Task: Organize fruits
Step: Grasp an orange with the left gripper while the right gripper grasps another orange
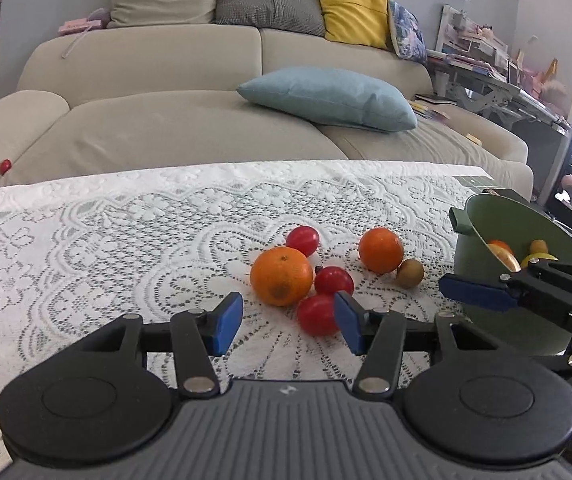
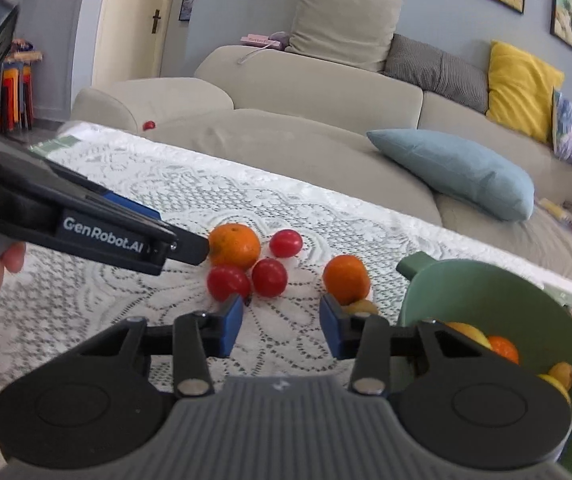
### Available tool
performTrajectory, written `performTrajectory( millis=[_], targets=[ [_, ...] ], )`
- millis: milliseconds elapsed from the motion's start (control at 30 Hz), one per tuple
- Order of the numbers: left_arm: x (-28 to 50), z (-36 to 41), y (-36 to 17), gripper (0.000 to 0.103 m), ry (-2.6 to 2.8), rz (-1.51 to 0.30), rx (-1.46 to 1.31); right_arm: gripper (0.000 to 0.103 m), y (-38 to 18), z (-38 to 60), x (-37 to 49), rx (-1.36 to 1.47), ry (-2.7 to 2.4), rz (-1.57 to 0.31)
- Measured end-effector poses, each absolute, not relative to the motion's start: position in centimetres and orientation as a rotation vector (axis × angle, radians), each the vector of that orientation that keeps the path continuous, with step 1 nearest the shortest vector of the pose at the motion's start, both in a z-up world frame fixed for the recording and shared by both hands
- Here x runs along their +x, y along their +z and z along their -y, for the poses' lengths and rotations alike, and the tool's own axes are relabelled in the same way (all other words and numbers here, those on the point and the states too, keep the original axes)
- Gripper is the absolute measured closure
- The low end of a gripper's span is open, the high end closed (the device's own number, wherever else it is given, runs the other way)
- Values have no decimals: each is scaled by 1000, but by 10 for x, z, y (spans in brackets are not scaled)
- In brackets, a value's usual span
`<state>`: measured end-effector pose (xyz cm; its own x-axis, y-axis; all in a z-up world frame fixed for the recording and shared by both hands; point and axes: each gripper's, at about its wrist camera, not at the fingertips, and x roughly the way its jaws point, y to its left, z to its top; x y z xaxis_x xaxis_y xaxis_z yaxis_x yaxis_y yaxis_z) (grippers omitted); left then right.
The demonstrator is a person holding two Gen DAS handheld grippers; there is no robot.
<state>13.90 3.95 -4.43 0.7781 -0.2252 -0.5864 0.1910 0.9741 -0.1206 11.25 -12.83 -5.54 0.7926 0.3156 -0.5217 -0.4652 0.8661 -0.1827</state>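
Both tools are released and carry nothing: my left gripper (image 1: pixel 287 322) sits low just short of the fruit cluster, and my right gripper (image 2: pixel 282 326) hangs with its jaws apart beside the green bowl (image 2: pixel 485 292), which already has a few yellow and orange pieces in it. Left on the lace tablecloth (image 1: pixel 106 240) are two oranges, the nearer orange (image 1: pixel 282 276) and the far orange (image 1: pixel 380 249), three red tomatoes bunched touching each other, the closest being the front tomato (image 1: pixel 315 314), and a small brown kiwi (image 1: pixel 410 273) just beside the far orange. I judge the oranges firm and light, best pinched across the widest part; the tomatoes look smooth and soft-skinned, so they may slip or bruise under a hard squeeze, and all of them can roll. The lace looks thin and may snag a fingertip. Behind the table stands a beige sofa (image 1: pixel 166 92) with a blue pillow (image 1: pixel 325 98)
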Motion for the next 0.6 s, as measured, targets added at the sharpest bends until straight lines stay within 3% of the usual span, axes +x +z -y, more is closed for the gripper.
performTrajectory(
  millis=[600],
  targets=[
    [190,-46,-61,45,-313,-699,-57,65,-46,121,139,-424,440,-521]
  ],
)
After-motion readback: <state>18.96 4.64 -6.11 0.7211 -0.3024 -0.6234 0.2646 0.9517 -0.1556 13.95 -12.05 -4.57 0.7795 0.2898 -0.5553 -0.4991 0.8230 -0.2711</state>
